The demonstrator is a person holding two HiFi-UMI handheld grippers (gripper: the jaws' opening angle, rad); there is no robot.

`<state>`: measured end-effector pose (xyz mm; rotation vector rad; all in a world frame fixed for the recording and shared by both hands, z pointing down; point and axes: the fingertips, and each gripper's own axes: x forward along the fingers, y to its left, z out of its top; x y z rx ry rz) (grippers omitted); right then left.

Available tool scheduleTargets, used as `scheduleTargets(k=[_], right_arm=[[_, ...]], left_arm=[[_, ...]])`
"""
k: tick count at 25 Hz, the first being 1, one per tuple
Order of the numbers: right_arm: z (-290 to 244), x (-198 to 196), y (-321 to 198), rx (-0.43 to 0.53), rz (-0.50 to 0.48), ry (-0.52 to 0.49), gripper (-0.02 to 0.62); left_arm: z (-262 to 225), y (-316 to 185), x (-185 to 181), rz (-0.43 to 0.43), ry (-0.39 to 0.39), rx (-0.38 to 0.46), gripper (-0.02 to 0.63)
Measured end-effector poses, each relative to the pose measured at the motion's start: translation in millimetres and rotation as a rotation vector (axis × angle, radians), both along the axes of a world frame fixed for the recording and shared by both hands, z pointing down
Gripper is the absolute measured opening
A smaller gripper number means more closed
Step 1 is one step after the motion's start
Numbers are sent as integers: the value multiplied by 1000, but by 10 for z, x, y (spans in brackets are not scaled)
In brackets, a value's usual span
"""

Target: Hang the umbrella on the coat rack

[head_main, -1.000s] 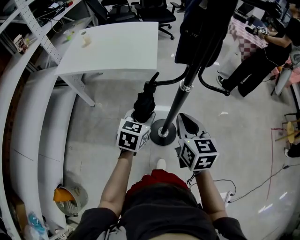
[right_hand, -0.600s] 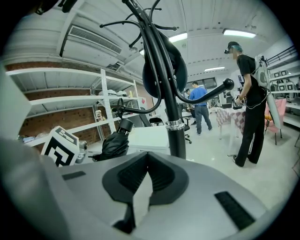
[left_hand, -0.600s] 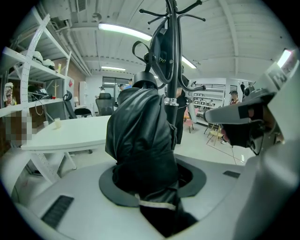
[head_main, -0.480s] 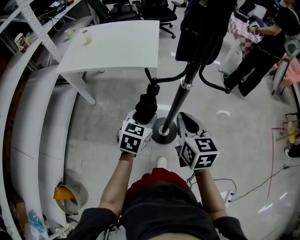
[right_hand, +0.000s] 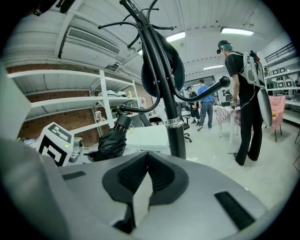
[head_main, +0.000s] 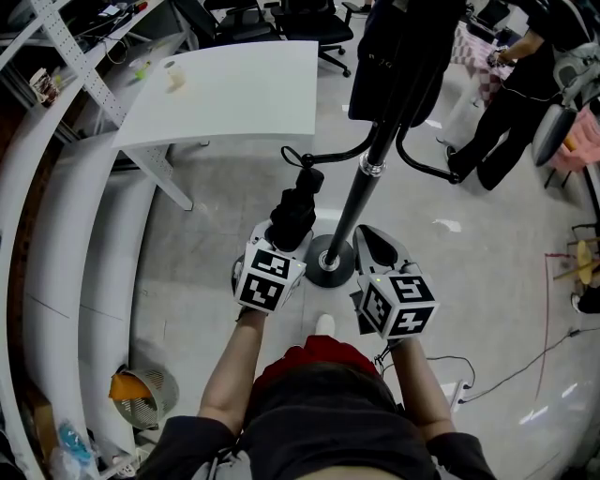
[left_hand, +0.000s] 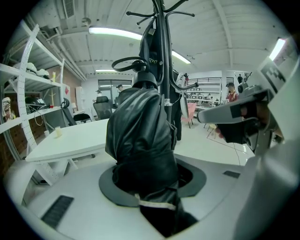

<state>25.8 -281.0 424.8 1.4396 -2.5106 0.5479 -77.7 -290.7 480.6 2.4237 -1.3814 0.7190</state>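
Your coat rack (head_main: 361, 202) stands by its round base on the grey floor (head_main: 216, 216). Beyond it, the white table (head_main: 244, 94) carries a small cup (head_main: 172, 75) near its left edge. A cable (head_main: 511, 373) trails over the floor on your right.

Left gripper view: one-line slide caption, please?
Left gripper jaws clamp a folded black umbrella, held up before the coat rack.

The head view looks steeply down past the person's arms (head_main: 239, 361) onto the coat rack (head_main: 361, 202) — each gripper view rides low, close behind its own jaws, facing upward; all three share the coat rack and the umbrella (head_main: 292, 211)
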Motion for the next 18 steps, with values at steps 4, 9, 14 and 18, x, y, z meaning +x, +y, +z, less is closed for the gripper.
scheduleTargets(k=[4, 9, 14, 18], right_arm=[[14, 8, 4, -6, -1, -8, 18], [15, 26, 12, -8, 4, -11, 18], [15, 60, -11, -12, 12, -14, 18], [19, 93, -9, -17, 17, -21, 18]], left_arm=[[-7, 18, 8, 15, -19, -7, 161], [-22, 41, 39, 41, -40, -12, 161], [-24, 36, 100, 72, -47, -29, 161], [-24, 41, 151, 93, -33, -47, 161]])
